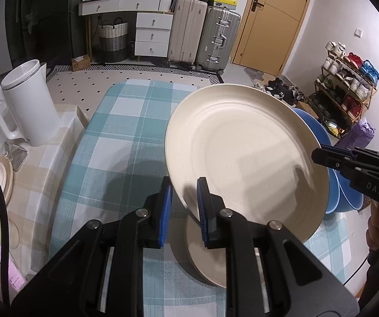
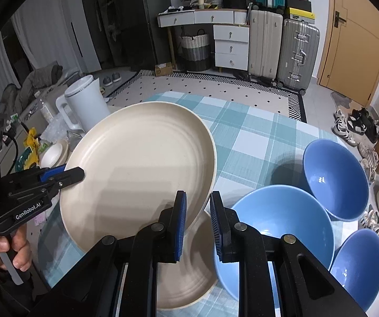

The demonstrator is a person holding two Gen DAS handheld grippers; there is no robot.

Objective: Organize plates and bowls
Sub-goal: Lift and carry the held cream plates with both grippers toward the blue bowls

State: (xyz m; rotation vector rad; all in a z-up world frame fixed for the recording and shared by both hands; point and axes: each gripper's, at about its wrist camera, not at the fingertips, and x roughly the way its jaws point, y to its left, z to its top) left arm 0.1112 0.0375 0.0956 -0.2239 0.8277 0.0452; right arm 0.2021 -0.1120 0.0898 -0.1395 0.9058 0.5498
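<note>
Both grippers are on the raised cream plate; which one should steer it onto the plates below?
Left, probably. The left gripper pinches the cream plate rim almost directly above the stacked plates, while the right gripper holds the far edge beside the blue bowls.

Cream plate (image 2: 142, 163) tilted, lifted above a second cream plate (image 2: 186, 272) lying flat on the surface; three blue bowls (image 2: 282, 227) upright beside it.
</note>
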